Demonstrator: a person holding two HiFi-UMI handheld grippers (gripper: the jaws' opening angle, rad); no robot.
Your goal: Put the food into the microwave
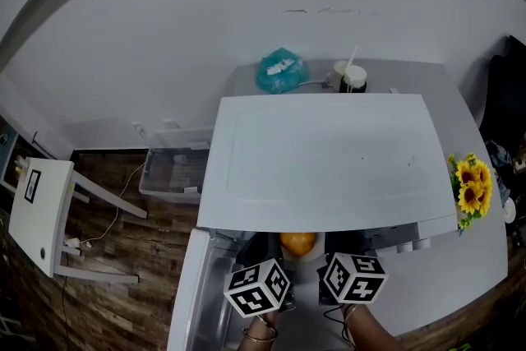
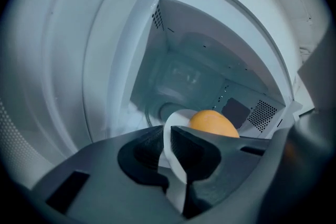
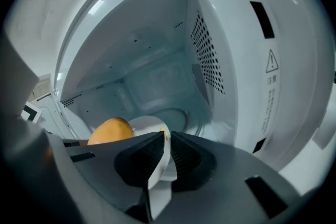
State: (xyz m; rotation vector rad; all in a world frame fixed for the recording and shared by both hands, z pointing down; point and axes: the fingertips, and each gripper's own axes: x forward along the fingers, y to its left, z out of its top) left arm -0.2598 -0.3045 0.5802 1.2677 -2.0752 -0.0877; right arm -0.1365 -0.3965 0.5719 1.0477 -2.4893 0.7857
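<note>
Your left tool (image 2: 169,136) and right tool (image 3: 165,144) were each clamped on opposite rims of the plate (image 3: 146,126); the orange food (image 2: 212,122) sat between them, at the microwave (image 1: 320,160) mouth, cavity straight ahead.

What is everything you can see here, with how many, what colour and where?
microwave: one, white, on the counter, door open
counter: one, grey, under the microwave
plate: one, white, at the microwave's mouth
food: one, orange, round, on the plate
bag: one, teal, behind the microwave
cup: one, white lid with straw, beside the bag
sunflowers: one bunch, yellow, right of the microwave
bin: one, clear, on the floor, left
side table: one, white, far left
left gripper: one, dark grey, shut on the plate's rim
right gripper: one, dark grey, shut on the opposite rim
</note>
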